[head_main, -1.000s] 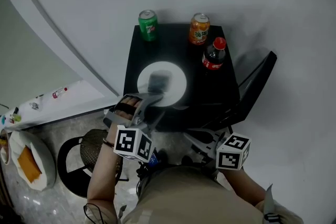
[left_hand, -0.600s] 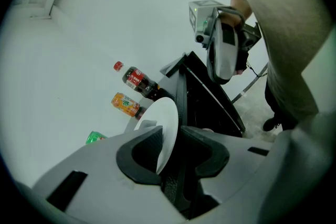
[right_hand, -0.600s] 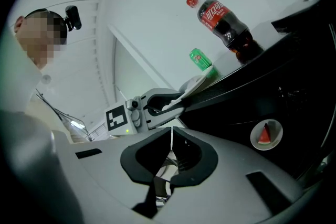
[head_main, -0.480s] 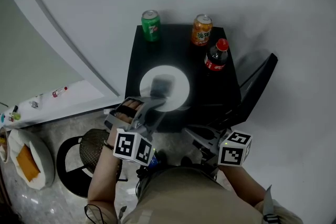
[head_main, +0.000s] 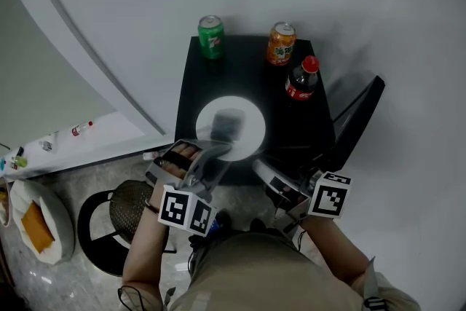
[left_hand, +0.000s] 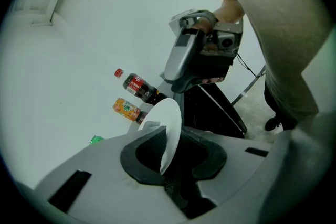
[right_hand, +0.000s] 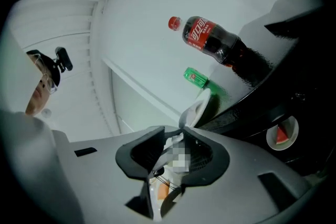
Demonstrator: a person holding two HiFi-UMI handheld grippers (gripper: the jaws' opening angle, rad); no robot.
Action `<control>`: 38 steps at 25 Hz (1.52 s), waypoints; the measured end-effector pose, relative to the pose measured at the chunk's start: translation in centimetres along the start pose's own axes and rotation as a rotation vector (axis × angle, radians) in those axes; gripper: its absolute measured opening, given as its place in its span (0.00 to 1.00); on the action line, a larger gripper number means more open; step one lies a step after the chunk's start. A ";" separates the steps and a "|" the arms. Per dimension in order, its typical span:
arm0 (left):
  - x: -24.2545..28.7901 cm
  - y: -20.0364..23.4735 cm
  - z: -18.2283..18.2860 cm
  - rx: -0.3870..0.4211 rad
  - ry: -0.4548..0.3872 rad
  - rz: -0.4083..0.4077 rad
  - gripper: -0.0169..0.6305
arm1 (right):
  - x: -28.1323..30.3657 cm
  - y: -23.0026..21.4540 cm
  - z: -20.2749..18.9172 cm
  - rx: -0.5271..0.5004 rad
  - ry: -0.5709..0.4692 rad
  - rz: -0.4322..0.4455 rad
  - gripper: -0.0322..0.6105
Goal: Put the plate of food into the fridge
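Note:
A white plate (head_main: pixel 246 136) with a grey piece of food (head_main: pixel 228 123) lies on top of the low black fridge (head_main: pixel 295 124), whose door (head_main: pixel 357 120) stands open to the right. My left gripper (head_main: pixel 217 150) has just been closing its jaws and is shut on the plate's near rim. In the left gripper view that rim (left_hand: pixel 170 118) stands edge-on between the jaws of the left gripper (left_hand: pixel 175 129). My right gripper (head_main: pixel 268 178) hangs at the fridge's front right corner, jaws slightly apart, holding nothing. The right gripper view shows the right gripper (right_hand: pixel 174 128) pointing level past the plate (right_hand: pixel 199 105).
A green can (head_main: pixel 210 36), an orange can (head_main: pixel 281 44) and a cola bottle (head_main: pixel 300 80) stand at the back of the fridge top. A small dish of watermelon (right_hand: pixel 283 134) sits in the dark below the top. A round black stool (head_main: pixel 109 226) and a bowl of orange food (head_main: pixel 40 229) are at the left.
The left gripper's jaws have closed onto the plate's near rim. My right gripper has risen and come closer to the fridge's front corner, rolling as it went.

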State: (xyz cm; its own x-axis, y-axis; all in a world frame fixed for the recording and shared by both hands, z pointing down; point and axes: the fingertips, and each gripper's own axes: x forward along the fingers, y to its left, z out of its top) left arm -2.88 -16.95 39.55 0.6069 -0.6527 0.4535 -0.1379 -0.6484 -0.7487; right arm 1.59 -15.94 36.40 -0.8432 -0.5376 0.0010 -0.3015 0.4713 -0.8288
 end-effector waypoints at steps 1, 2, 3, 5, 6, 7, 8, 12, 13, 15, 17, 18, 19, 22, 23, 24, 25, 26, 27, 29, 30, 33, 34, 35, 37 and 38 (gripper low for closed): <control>-0.1 -0.1 0.1 0.001 -0.003 -0.001 0.13 | 0.2 0.1 0.1 0.017 -0.007 0.006 0.21; -0.1 -0.2 0.1 0.003 -0.006 -0.002 0.13 | 0.4 0.1 0.2 0.031 -0.011 0.009 0.23; -0.2 -0.3 0.2 0.004 -0.008 -0.003 0.13 | 0.5 0.1 0.1 0.043 -0.013 0.009 0.23; -0.4 -0.4 0.2 0.008 -0.010 -0.002 0.13 | 0.8 0.1 0.1 0.050 -0.013 0.008 0.25; -0.5 -0.5 0.1 0.009 -0.009 -0.001 0.13 | 0.9 0.2 0.0 0.044 -0.011 0.009 0.25; -0.6 -0.5 0.1 0.011 -0.009 0.000 0.13 | 1.0 0.3 0.0 0.038 -0.009 0.007 0.25; -0.6 -0.5 0.1 0.013 -0.009 0.001 0.13 | 1.0 0.4 0.0 0.036 -0.007 0.001 0.25; -0.6 -0.6 0.2 0.015 -0.018 0.002 0.13 | 0.4 -0.6 -0.7 0.026 0.012 -0.060 0.25; -0.6 -0.6 0.2 0.016 -0.022 0.001 0.13 | 0.1 -1.2 -0.9 0.037 0.016 -0.074 0.25; -0.8 -0.7 0.2 0.020 -0.031 -0.002 0.13 | 0.3 -1.8 -1.1 0.065 0.014 -0.072 0.25; -0.9 -0.8 0.3 0.022 -0.040 -0.004 0.13 | 0.9 -1.8 -0.7 0.079 0.002 -0.054 0.26; -1.0 -0.9 0.4 0.022 -0.045 -0.006 0.13 | 1.2 -1.8 -0.6 0.087 -0.004 -0.050 0.26; -1.1 -1.0 0.5 0.023 -0.050 -0.008 0.13 | 1.4 -1.9 -0.5 0.095 -0.007 -0.049 0.26; -1.1 -1.3 0.7 0.026 -0.065 -0.015 0.13 | 1.9 -2.4 -1.0 0.130 -0.003 -0.052 0.26; -1.2 -1.3 0.8 0.027 -0.070 -0.018 0.13 | 2.0 -2.5 -1.2 0.147 -0.003 -0.051 0.26; -1.3 -1.4 0.8 0.030 -0.074 -0.020 0.13 | 2.1 -2.6 -1.3 0.165 -0.005 -0.048 0.26; -1.4 -1.4 0.9 0.032 -0.078 -0.022 0.13 | 2.2 -2.6 -1.4 0.181 -0.009 -0.040 0.26; -1.5 -1.4 1.0 0.035 -0.083 -0.024 0.13 | 2.4 -2.5 -1.5 0.195 -0.014 -0.032 0.26; -1.6 -1.5 1.0 0.037 -0.088 -0.026 0.13 | 2.5 -2.3 -1.5 0.204 -0.018 -0.025 0.26; -1.9 -1.6 1.3 0.042 -0.102 -0.029 0.13 | 2.7 -2.0 -1.6 0.215 -0.025 -0.014 0.25; -2.0 -1.7 1.4 0.043 -0.108 -0.029 0.13 | 2.7 -1.9 -1.6 0.223 -0.030 -0.010 0.24; -2.0 -1.9 1.5 0.046 -0.119 -0.030 0.13 | 2.6 -2.0 -1.8 0.275 -0.049 0.000 0.21; -2.0 -2.0 1.5 0.049 -0.122 -0.030 0.13 | 2.5 -2.1 -1.9 0.294 -0.057 0.001 0.20; -2.1 -2.1 1.6 0.052 -0.124 -0.031 0.13 | 2.4 -2.1 -2.0 0.310 -0.064 0.000 0.19; -2.2 -2.2 1.7 0.059 -0.129 -0.033 0.13 | 2.2 -2.1 -2.2 0.329 -0.074 -0.004 0.18; -2.4 -2.3 1.7 0.061 -0.132 -0.034 0.13 | 2.1 -2.0 -2.3 0.335 -0.079 -0.007 0.18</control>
State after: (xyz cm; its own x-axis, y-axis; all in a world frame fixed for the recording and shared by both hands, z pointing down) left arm -2.65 -13.25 39.34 0.7086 -0.5707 0.4149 -0.0698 -0.6418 -0.7637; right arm -0.60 -16.43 39.31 -0.8008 -0.5983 -0.0250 -0.1330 0.2184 -0.9668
